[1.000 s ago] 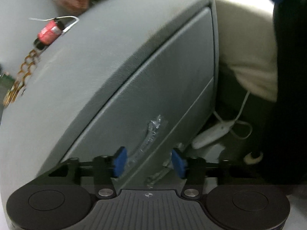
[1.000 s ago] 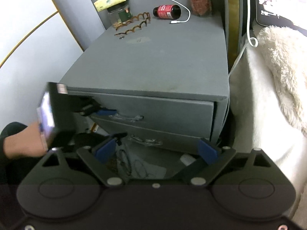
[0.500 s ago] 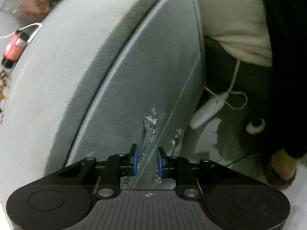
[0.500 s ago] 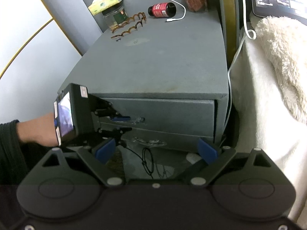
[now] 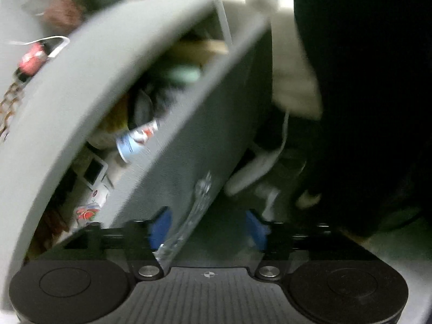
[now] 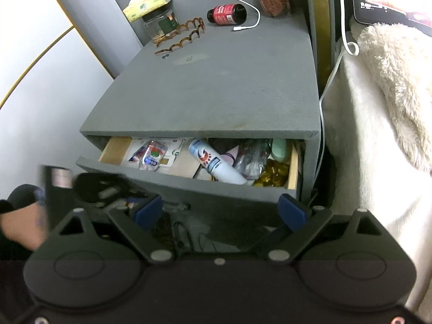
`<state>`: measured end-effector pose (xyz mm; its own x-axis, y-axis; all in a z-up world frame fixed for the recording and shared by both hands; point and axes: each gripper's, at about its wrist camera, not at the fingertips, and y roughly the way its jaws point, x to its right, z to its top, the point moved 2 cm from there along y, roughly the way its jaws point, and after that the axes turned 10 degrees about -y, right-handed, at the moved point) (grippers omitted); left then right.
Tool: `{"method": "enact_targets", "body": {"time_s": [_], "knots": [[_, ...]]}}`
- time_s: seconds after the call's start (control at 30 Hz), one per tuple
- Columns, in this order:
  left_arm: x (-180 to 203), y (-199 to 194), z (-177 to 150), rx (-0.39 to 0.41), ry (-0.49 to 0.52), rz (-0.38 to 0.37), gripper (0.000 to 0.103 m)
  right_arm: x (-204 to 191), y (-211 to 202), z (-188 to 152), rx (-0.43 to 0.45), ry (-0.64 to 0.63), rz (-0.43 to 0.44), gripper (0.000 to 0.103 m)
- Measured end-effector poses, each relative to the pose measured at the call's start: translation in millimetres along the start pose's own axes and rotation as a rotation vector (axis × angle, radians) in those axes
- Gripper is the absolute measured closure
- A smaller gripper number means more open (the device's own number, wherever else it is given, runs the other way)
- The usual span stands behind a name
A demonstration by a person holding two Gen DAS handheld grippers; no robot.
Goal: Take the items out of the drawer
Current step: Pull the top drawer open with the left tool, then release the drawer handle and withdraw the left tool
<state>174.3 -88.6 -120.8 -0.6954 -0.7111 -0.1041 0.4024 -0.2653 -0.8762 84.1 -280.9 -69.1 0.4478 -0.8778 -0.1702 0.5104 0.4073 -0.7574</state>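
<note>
grey felt-like fabric covers the nightstand (image 6: 216, 86), and its top drawer (image 6: 189, 181) stands pulled out, the front panel leaning forward of the cabinet. inside, seen from the right wrist view, lie a white and blue tube (image 6: 213, 163) slanting across the middle, flat sachets (image 6: 151, 154) toward the left, a crinkled clear packet (image 6: 252, 156), a pale green item (image 6: 279, 149) at the back right corner and golden capsules (image 6: 272, 174) at the front right.

the left gripper (image 5: 209, 228) sits at the drawer front with its blue pads (image 5: 160, 226) spread apart, released; the clear handle (image 5: 198, 197) runs between them, closer to the left pad, and the blur hides whether it touches. the same tube (image 5: 137, 139) shows in the gap above the drawer front.

the right gripper (image 6: 220, 210) hovers in front of the drawer, fingers wide apart, holding nothing.

on the nightstand top rest a dark bottle with a red label (image 6: 226, 13) on its side, a white cable (image 6: 243, 2), brown wavy hair clips (image 6: 181, 35), a glass jar (image 6: 160, 25) and a tissue pack (image 6: 147, 4).
</note>
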Motion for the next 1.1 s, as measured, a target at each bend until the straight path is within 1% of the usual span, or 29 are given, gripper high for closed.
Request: {"method": "enact_targets", "body": {"time_s": [0.03,0.1,0.13,0.17,0.23,0.27,0.3,0.37,0.47,0.53,0.57,0.63,0.73,0.83,0.93,1.0,1.1], "knots": [[-10,-22,4,0.046,-0.107,-0.034,0.028,0,0,0,0.0,0.001,0.002,0.011],[-22,-35,7,0.088,-0.209,-0.056,0.019,2,0,1,0.002,0.007,0.008,0.011],[-35,-43,10,0.116,-0.317,-0.053,0.014,2,0,1,0.002,0.009,0.009,0.011],[-49,-52,13,0.145,-0.433,-0.049,0.012,3,0,1,0.002,0.009,0.009,0.011],[-69,-56,17,0.165,-0.572,-0.007,0.005,2,0,0,0.002,0.007,0.005,0.011],[-86,-54,18,0.154,-0.669,0.051,0.005,2,0,0,0.002,0.005,0.002,0.011],[-96,-50,21,0.142,-0.72,0.09,0.005,1,0,0,0.001,0.003,-0.002,0.011],[-112,-40,24,0.119,-0.766,0.123,0.005,1,1,1,-0.003,0.0,-0.01,0.011],[-134,-19,26,0.06,-0.79,0.156,0.006,-1,2,2,-0.012,-0.007,-0.025,0.011],[-146,-7,26,0.021,-0.793,0.176,0.01,-3,3,2,-0.016,-0.011,-0.037,0.011],[-150,-2,24,0.002,-0.794,0.175,0.01,-3,3,2,-0.017,-0.014,-0.042,0.011],[-157,9,20,-0.036,-0.796,0.169,0.007,-4,3,2,-0.018,-0.014,-0.05,0.011],[-167,13,10,-0.026,-0.869,0.106,0.005,-5,2,3,-0.018,-0.016,-0.065,0.011],[-166,13,4,-0.036,-0.86,0.087,0.005,-8,-1,7,-0.019,-0.026,-0.084,0.011],[-164,12,-1,-0.074,-0.866,0.063,0.005,-12,-12,9,-0.008,-0.038,-0.103,0.011],[-163,12,-4,-0.087,-0.869,0.049,0.005,-16,-25,11,0.006,-0.044,-0.098,0.01],[-158,11,-4,-0.098,-0.852,0.05,0.005,-21,-42,14,0.024,-0.053,-0.071,0.008]]}}
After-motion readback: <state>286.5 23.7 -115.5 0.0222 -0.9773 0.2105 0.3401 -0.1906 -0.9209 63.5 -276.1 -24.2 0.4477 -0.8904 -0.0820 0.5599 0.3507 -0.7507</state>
